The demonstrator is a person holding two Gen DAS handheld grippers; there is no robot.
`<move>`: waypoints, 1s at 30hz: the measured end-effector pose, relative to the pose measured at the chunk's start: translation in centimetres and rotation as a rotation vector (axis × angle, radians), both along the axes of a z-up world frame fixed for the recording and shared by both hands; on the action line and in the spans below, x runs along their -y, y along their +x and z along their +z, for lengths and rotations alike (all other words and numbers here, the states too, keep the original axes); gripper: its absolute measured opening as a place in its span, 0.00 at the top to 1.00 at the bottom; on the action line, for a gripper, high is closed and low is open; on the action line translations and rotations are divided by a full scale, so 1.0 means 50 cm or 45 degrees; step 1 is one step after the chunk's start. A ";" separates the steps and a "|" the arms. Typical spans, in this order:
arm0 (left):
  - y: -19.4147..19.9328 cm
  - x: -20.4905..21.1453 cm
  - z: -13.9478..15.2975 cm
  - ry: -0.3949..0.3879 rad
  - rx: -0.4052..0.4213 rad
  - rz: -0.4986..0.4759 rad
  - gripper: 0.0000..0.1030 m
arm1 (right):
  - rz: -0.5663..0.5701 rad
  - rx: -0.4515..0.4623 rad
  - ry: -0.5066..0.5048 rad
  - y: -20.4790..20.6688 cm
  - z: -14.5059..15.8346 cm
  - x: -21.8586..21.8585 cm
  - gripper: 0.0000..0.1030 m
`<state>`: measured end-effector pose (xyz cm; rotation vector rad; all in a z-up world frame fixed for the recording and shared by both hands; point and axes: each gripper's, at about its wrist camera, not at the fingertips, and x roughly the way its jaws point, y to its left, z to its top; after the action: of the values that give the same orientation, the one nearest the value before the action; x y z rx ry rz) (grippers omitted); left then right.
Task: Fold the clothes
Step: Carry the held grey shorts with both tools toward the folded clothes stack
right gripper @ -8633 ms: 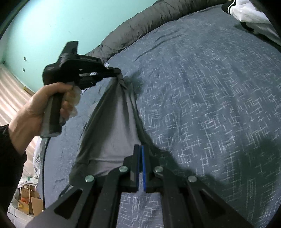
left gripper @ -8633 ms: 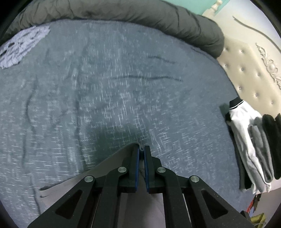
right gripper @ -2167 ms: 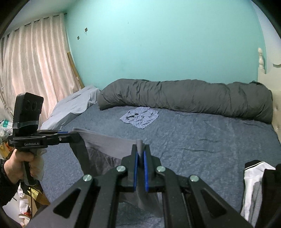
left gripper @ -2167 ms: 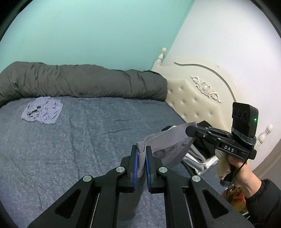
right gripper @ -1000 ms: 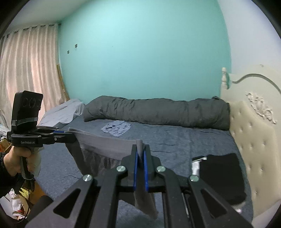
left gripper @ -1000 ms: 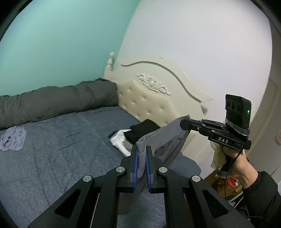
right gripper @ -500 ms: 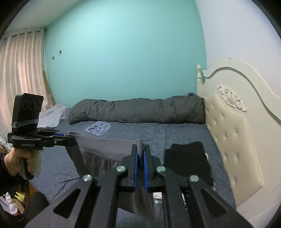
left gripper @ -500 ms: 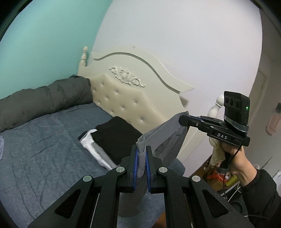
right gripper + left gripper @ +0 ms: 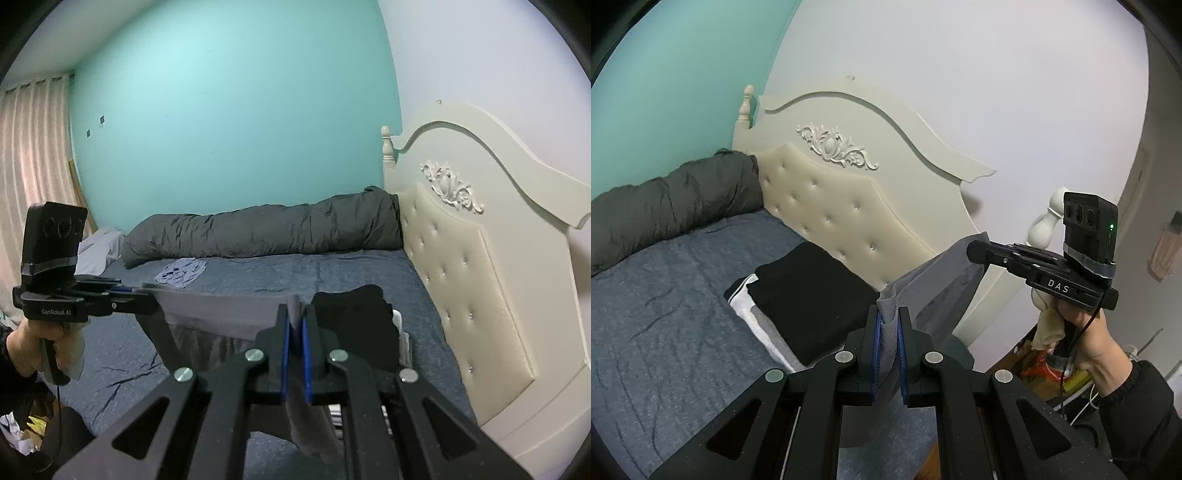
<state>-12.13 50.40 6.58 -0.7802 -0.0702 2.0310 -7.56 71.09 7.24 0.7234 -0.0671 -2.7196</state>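
Right gripper point(image 9: 294, 354) and left gripper point(image 9: 146, 291) clamp grey garment point(image 9: 221, 306) aloft.

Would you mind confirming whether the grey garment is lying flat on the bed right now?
No, the grey garment hangs in the air, stretched between the left gripper and the right gripper above the bed.

A home bedroom: a bed point(image 9: 332, 273) with tufted cream headboard point(image 9: 480, 266), rolled duvet point(image 9: 266, 232), curtains point(image 9: 29, 166).
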 end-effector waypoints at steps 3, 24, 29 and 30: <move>-0.026 -0.025 -0.012 -0.005 0.014 -0.001 0.92 | -0.002 0.009 0.012 -0.028 -0.001 -0.018 0.95; -0.428 -0.162 -0.165 -0.048 0.237 0.090 0.92 | -0.050 0.241 0.161 -0.418 -0.129 -0.104 0.95; -0.508 -0.171 -0.226 -0.059 0.294 0.120 0.92 | -0.045 0.288 0.190 -0.503 -0.179 -0.102 0.95; -0.521 -0.173 -0.240 -0.058 0.309 0.126 0.92 | -0.044 0.299 0.199 -0.516 -0.190 -0.102 0.95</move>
<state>-38.18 59.06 -5.41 -1.0679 -0.2052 2.0270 -33.39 76.20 -2.28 1.0944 0.0804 -2.6811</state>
